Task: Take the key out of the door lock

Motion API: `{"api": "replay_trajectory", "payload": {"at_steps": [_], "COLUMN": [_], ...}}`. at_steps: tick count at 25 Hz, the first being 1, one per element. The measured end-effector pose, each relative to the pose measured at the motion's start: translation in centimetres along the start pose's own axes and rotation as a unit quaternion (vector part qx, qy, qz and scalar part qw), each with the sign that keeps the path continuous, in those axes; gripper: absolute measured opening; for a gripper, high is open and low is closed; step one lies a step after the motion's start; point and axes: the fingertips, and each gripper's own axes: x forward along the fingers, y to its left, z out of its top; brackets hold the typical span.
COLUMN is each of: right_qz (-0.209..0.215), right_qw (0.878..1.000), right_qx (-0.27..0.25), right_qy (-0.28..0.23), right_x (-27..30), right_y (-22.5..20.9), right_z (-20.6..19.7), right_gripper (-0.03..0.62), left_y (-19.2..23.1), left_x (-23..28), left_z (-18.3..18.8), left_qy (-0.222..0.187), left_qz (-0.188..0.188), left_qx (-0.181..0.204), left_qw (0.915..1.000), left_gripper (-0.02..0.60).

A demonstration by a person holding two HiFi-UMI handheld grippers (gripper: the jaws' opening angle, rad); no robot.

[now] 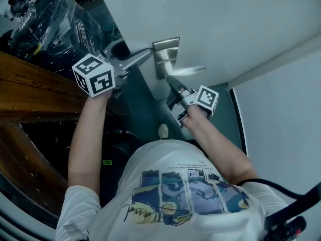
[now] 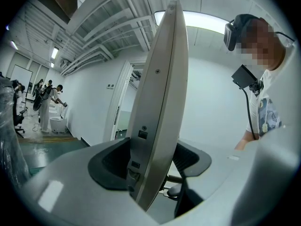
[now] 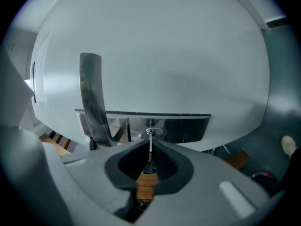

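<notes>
Firstly, head view: a white door (image 1: pixel 215 19) stood open, seen from above, with a brushed-metal lock plate (image 1: pixel 166 54) on its near face. At the door's free edge, beside the plate, was the left gripper (image 1: pixel 126 60) with its marker cube (image 1: pixel 94 75). Against the plate's lower end pointed the right gripper (image 1: pixel 172 80); whether its tips touched the plate could not be told from this view. The person's white printed T-shirt (image 1: pixel 180 195) filled the lower frame, and both forearms were bare. A brown wooden surface (image 1: pixel 35 94) lay at left, a black plastic-wrapped bundle (image 1: pixel 50 24) beyond it, and dark floor (image 1: pixel 143 114) below the door.

Next, left gripper view: the door stood edge-on between the jaws, which were spread wide and clamped on its two faces, dark pads (image 2: pixel 110 166) against the panel. A latch fitting (image 2: pixel 141 134) sat in the door's edge. A ceiling light strip (image 2: pixel 207 20) ran above, and distant people (image 2: pixel 47 102) stood at far left.

Lastly, right gripper view: the key (image 3: pixel 150 148) sat in the keyhole (image 3: pixel 154 132) of the lock plate, seen thin side on. Its outer end was pinched between the jaws, which were nearly together on it. The door handle (image 3: pixel 91 93) rose from the plate left of the key. The plate ran crosswise, and the white door face filled the rest
</notes>
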Motion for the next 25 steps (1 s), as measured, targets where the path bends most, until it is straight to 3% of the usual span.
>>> {"api": "replay_trajectory", "payload": {"at_steps": [17, 25], "right_qz": [-0.003, -0.015], "right_qw": [0.999, 0.996], "right_qx": [-0.003, -0.052], "right_qy": [0.041, 0.065], "right_x": [-5.5, -11.1], "right_y": [0.9, 0.9], "right_z": [-4.0, -4.2], "right_gripper": [0.023, 0.023], "left_y": [-0.1, -0.7], "left_x": [-0.1, -2.0], "left_z": [0.2, -0.1], "left_qy": [0.008, 0.010], "left_qz": [0.014, 0.087], "left_qx": [0.009, 0.028], "left_qw": [0.9998, 0.9957], "left_gripper": [0.272, 0.286]}}
